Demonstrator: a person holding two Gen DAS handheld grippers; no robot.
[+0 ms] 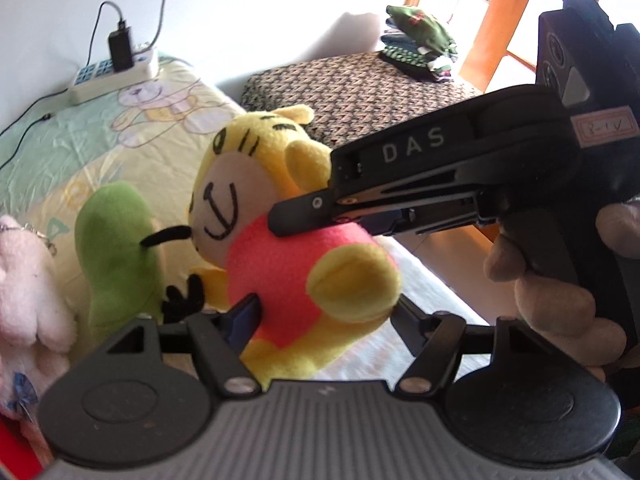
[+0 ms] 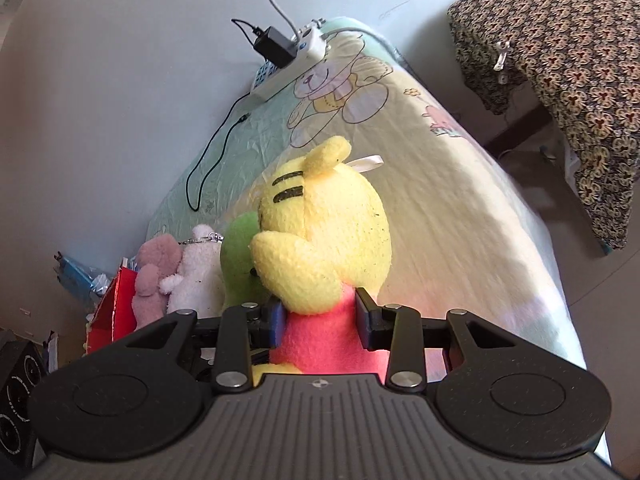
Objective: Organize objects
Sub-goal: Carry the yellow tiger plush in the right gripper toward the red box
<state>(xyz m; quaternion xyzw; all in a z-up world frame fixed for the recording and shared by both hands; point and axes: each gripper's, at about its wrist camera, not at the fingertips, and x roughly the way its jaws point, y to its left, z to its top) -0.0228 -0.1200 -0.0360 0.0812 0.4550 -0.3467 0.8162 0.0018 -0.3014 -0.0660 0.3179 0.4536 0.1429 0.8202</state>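
Both claws, left claw (image 1: 320,316) and right claw (image 2: 320,320), clenched on the tiger plush (image 1: 296,240), beside the green plush (image 1: 116,248); placing it remains

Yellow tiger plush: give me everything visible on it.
The yellow tiger plush is fuzzy fleece: yellow head with black stripes, rounded ears, pale face with a stitched black smile, pink-red torso, stubby yellow limbs, and a white ribbon loop behind the head. It is tilted, above the cartoon-bear bedsheet. The right tongs clamp its pink torso from behind; the left tongs grip its lower body. It sits right beside the green plush; whether they touch is unclear.
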